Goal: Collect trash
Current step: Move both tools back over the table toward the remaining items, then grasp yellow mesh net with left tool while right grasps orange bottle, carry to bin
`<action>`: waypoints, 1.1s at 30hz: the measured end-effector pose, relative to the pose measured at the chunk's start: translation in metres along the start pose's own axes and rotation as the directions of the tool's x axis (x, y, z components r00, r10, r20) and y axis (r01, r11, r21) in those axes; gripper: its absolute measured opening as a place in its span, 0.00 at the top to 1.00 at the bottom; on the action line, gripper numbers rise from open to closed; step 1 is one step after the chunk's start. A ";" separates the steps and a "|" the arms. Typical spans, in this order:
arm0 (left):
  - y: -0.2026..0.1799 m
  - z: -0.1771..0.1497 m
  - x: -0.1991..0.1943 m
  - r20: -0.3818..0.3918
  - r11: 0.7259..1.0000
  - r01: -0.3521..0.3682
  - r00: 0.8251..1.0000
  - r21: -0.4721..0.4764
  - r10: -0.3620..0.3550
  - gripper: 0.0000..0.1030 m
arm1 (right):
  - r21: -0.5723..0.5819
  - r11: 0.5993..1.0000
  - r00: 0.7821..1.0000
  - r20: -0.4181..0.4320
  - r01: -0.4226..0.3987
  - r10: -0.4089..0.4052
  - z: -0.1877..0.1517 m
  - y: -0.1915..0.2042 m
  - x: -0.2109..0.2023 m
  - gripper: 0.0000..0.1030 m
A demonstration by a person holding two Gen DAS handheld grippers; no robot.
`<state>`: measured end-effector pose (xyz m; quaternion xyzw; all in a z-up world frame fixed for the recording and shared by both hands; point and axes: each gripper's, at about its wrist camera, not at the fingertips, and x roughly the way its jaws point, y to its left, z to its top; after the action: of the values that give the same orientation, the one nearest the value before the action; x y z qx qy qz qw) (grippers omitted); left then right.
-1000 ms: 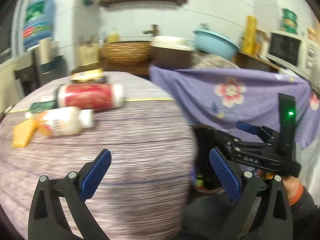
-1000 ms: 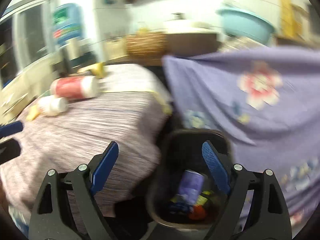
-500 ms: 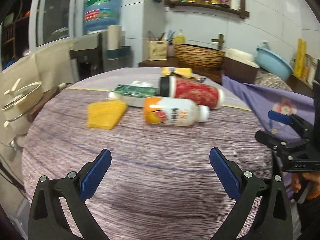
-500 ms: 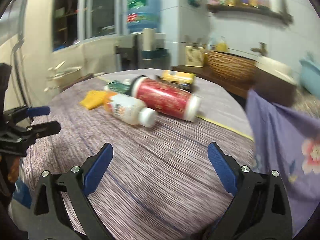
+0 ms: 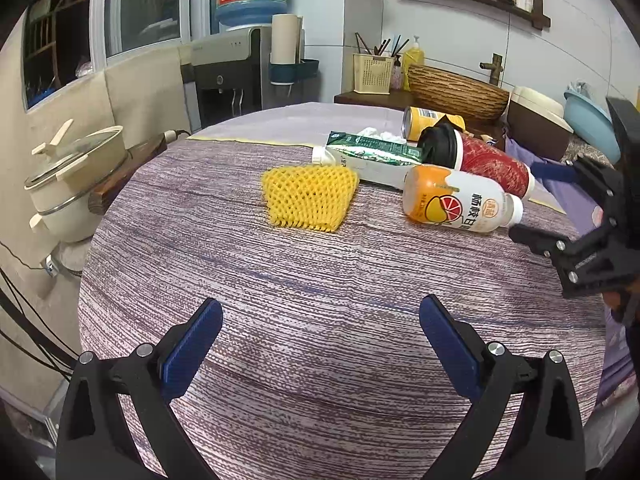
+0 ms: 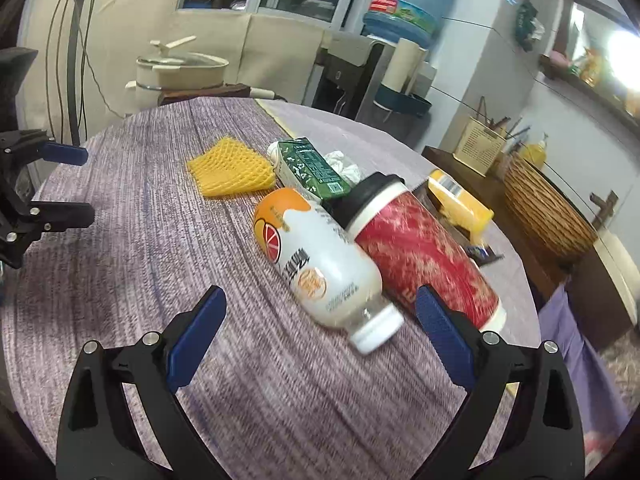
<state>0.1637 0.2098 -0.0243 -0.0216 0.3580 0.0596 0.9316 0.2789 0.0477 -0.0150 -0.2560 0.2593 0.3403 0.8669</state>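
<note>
Two grippers hover over a round table with a purple woven cloth, both spread wide with nothing between their blue pads. The left gripper looks across a broad bare stretch of cloth reaching to the table's near edge. The right gripper has lately widened its jaws; the white cap of the white-and-orange bottle lies between its fingertips in the picture, but the pads do not touch it.

That bottle is the landmark. Lying touching it on its far side is a red cup with a black lid. Beyond the bottle rests a green carton, and left of the bottle, a little apart, a yellow foam net. Behind the cup lie a yellow can and crumpled white paper.

The left view alone shows the room between net and bottle; the right view alone shows a small dark wrapper past the cup. Each camera catches the other gripper at its frame's edge, cut off. The right view is slightly blurred, so the bottle's print is hard to read there.
</note>
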 end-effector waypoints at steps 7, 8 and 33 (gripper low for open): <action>-0.004 0.009 0.019 -0.039 0.999 0.012 0.999 0.046 -0.010 0.05 | -0.114 0.993 0.997 -0.083 -0.003 -0.007 0.016 0.004 0.046 0.09; -0.003 0.010 0.021 -0.041 0.999 0.012 0.999 0.053 -0.009 0.05 | -0.138 0.990 0.995 -0.095 -0.002 -0.011 0.018 0.006 0.052 0.10; -0.026 0.081 0.107 -0.162 0.987 -0.013 0.986 0.162 0.039 0.40 | -0.170 0.985 0.993 -0.119 -0.001 -0.019 0.022 0.013 0.058 0.39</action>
<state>0.2998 0.2014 -0.0356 0.0535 0.4378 0.0407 0.8966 0.3122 0.0965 -0.0387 -0.3501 0.2797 0.3413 0.8262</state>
